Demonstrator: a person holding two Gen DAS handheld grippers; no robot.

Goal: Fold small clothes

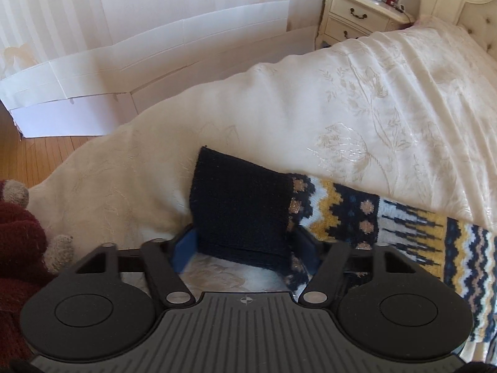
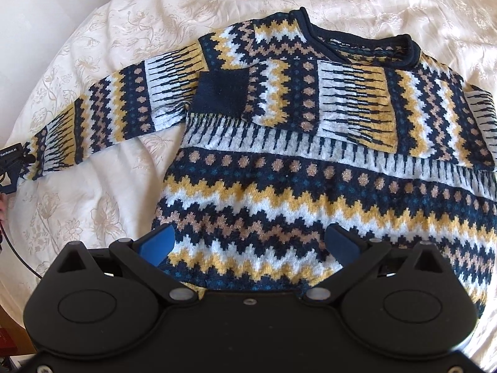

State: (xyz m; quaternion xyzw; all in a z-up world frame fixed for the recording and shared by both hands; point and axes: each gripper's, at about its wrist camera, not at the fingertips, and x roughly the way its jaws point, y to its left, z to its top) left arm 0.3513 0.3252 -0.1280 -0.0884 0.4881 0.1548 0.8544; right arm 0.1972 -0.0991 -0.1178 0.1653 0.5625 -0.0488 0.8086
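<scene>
Left gripper on the free cuff, right gripper spread over the hem

My sweater lies flat on the cream bedspread, one sleeve already crossed over the chest (its navy cuff sits at about ten o'clock from the body's middle), the other sleeve stretched out toward nine o'clock. I hold my left tool's blue pads to either side of that outstretched sleeve's navy cuff; they look to be clamped on it, presumably so I can carry it across to match the first. My right tool hangs jaws apart above the lower body, gripping nothing, likely waiting for the hem. The neck label reads something like "Senia", the rest too small; a tag at the left edge reads "GenRobot.AI"
</scene>
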